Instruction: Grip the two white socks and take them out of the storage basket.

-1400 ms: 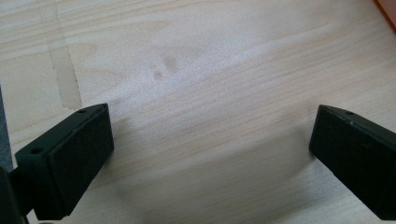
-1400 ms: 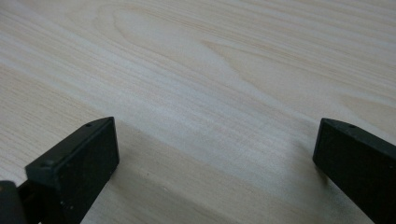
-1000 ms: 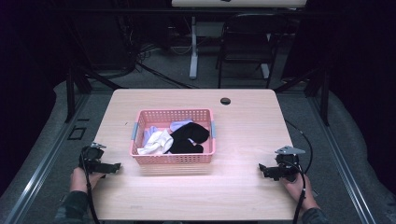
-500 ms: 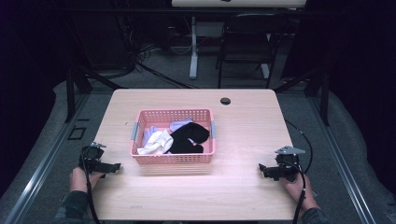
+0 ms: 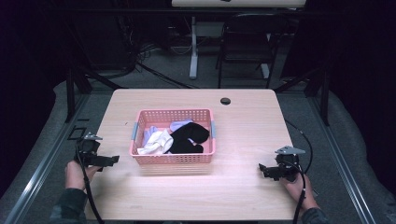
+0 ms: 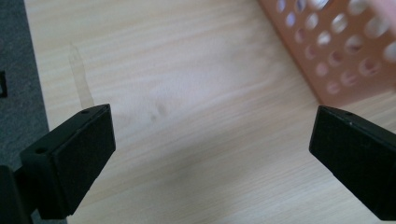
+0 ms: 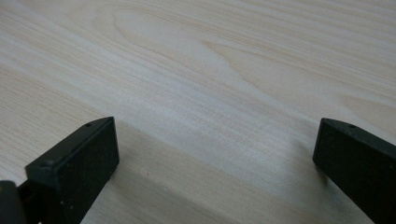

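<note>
The basket [image 5: 173,158] is pink plastic, rectangular, its walls pierced with rows of round holes, grey handles at its short ends; its long axis runs across the table [image 5: 243,130], between the two grippers. It lies just ahead and to the right of the left gripper [image 6: 212,140], whose fingers [image 6: 74,158] stand wide apart over pale wood grain. Inside are soft, crumpled clothes: black [image 5: 189,137], white [image 5: 156,142] and lilac [image 5: 180,125]. The right gripper [image 7: 215,154], fingers spread and empty, sits well apart. No writing can be read.
</note>
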### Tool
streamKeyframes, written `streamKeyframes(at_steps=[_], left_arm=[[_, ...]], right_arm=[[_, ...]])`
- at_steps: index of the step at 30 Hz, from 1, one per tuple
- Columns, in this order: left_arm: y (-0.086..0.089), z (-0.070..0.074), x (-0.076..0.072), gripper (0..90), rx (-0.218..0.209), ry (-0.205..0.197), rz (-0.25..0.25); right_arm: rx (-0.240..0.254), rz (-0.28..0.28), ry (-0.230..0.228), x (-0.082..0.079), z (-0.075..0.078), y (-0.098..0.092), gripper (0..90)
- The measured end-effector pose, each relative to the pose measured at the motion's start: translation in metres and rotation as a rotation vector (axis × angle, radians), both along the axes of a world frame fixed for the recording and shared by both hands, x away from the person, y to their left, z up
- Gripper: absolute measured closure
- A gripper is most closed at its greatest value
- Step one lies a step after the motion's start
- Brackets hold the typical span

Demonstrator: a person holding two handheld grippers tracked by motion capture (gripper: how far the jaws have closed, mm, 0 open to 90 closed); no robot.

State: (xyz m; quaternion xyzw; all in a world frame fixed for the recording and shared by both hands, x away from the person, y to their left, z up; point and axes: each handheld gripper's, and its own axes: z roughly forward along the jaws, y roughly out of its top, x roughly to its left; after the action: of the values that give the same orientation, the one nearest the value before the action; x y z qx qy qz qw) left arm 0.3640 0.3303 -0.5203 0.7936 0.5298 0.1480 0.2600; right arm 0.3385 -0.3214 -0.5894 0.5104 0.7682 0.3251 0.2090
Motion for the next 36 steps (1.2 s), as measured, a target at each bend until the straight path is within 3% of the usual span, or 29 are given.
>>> streamKeyframes(at_steps=[2, 8, 13, 19, 25, 30, 36], left_arm=[[-0.002, 0.014, 0.0, 0.2, -0.028, -0.022, -0.016], [-0.013, 0.039, 0.003, 0.3, -0.044, -0.072, -0.039], [-0.028, 0.056, 0.011, 0.0, -0.058, -0.086, -0.077], [-0.06, 0.077, 0.028, 0.0, -0.022, -0.089, -0.156], [-0.084, 0.083, 0.043, 0.9, -0.014, -0.059, -0.211], [-0.107, 0.081, 0.061, 7.4, -0.018, -0.024, -0.262], [-0.134, 0.075, 0.078, 15.1, 0.009, 0.025, -0.31]], right_arm=[[0.0, 0.0, 0.0, 0.0, 0.0, 0.0, 0.0], [0.0, -0.001, 0.0, 0.0, 0.0, 0.0, 0.0], [0.0, -0.001, 0.0, 0.0, 0.0, 0.0, 0.0], [-0.003, -0.003, -0.001, 0.0, 0.0, 0.0, 0.0], [0.0, -0.001, -0.001, 0.0, 0.0, 0.0, 0.0], [0.0, -0.001, 0.0, 0.0, 0.0, 0.0, 0.0], [0.0, -0.001, 0.0, 0.0, 0.0, 0.0, 0.0]])
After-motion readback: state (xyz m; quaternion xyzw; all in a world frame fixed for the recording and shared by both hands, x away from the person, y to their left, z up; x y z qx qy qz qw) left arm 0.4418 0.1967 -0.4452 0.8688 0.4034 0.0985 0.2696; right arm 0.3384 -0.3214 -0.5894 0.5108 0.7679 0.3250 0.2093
